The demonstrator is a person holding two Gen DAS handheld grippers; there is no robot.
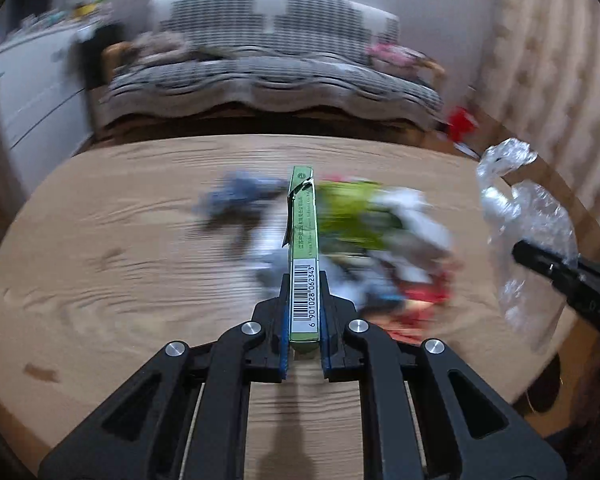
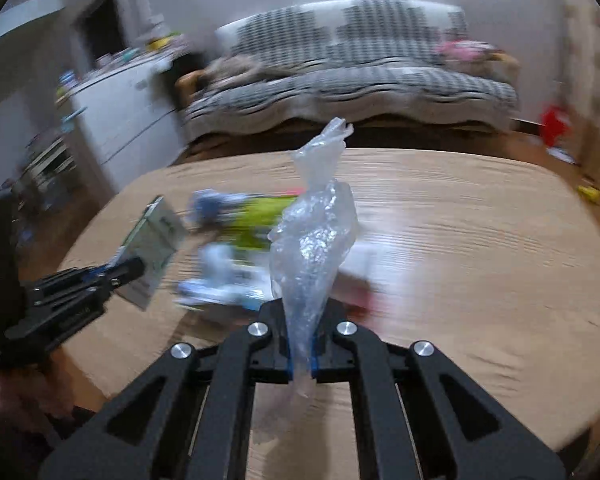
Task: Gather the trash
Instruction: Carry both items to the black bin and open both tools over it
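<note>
My left gripper (image 1: pixel 304 292) is shut on a flat green carton (image 1: pixel 303 248) with a barcode, held edge-on above the wooden table (image 1: pixel 100 240). From the right wrist view the same carton (image 2: pixel 152 252) hangs at the left in the left gripper (image 2: pixel 134 270). My right gripper (image 2: pixel 303 316) is shut on a crumpled clear plastic bag (image 2: pixel 314 240) that stands up between its fingers. That bag (image 1: pixel 524 220) shows at the right of the left wrist view. A blurred heap of trash (image 1: pixel 372 240) lies on the table behind both: green, white, blue and red wrappers.
A sofa (image 1: pixel 268 64) with a checked cover stands beyond the table. A white cabinet (image 2: pixel 120 120) is at the left, a red object (image 2: pixel 554 124) on the floor at the right. A hand (image 2: pixel 16 396) holds the left gripper's handle.
</note>
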